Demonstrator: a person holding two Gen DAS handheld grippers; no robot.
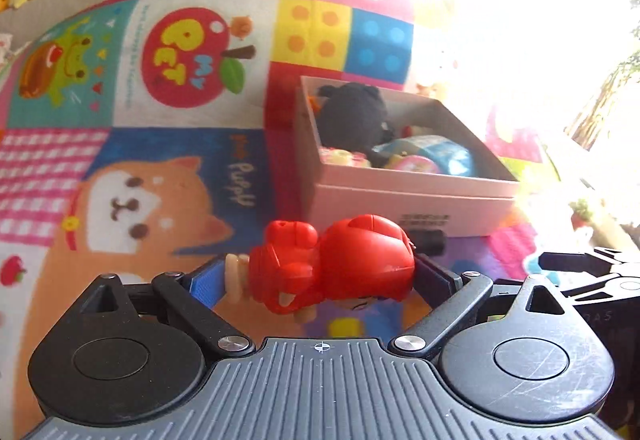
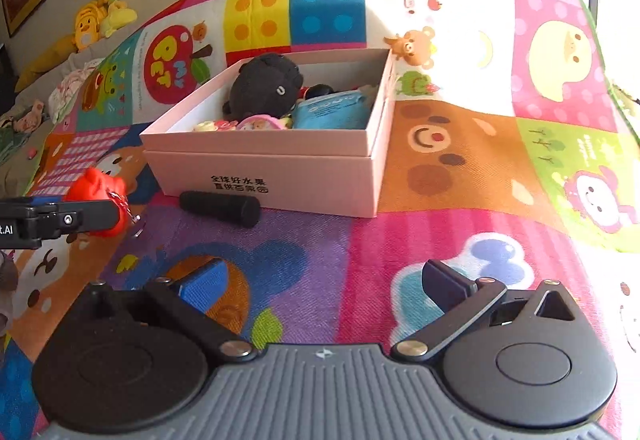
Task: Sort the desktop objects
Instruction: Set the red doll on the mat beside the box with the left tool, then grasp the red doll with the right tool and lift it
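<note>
The red toy figure [image 1: 332, 264] lies sideways between the pads of the left tool [image 1: 328, 276], pressed on both sides and lifted clear of the play mat [image 1: 160, 168]; a small chain with a ring hangs from it in the right wrist view, where the toy [image 2: 100, 188] shows at the left edge of the mat. The left tool's grip on it is wide. Just beyond the toy stands the pink cardboard box [image 1: 400, 200], open on top, near the middle of the mat. Inside lie a black plush [image 2: 266, 86] toward the far left corner, a blue packet [image 2: 332, 112] toward the right wall, and several small pastel trinkets [image 2: 240, 125] along the near wall; what they are is hard to tell. A black cylinder [image 2: 220, 208] lies on the mat touching the box's near wall. The right tool [image 2: 324, 286] hangs above the mat's near part with its fingers spread apart and nothing between them. Yellow plush toys [image 2: 100, 20] sit beyond the mat's far left corner
</note>
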